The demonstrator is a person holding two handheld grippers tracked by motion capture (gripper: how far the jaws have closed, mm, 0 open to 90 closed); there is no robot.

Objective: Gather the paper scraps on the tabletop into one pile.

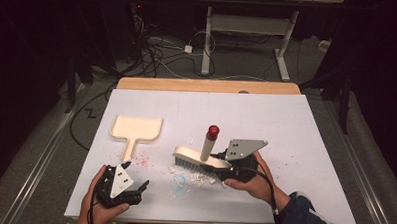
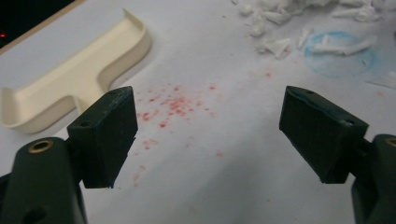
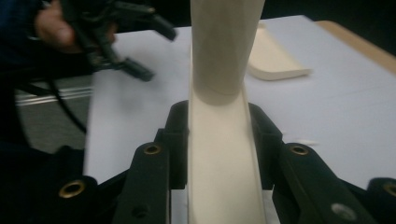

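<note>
A cream brush [image 1: 195, 157] with an upright handle and a red tip [image 1: 213, 131] is held just above the white sheet. My right gripper [image 1: 223, 166] is shut on the right end of its head. In the right gripper view the cream brush body [image 3: 223, 177] sits clamped between the jaws of the right gripper [image 3: 222, 140]. A cream dustpan [image 1: 136, 128] lies at the left, also seen as the dustpan [image 2: 79, 74]. Near the front left my left gripper [image 1: 137, 174] stands open and holds nothing; the left gripper [image 2: 208, 135] hovers over red specks [image 2: 173, 105].
White scraps [image 1: 196, 179] and a blue smudge [image 1: 179, 182] lie under and in front of the brush; red specks [image 1: 142, 160] sit by the dustpan's handle. The white sheet [image 1: 266, 119] covers a wooden table. Cables and table legs stand on the floor beyond.
</note>
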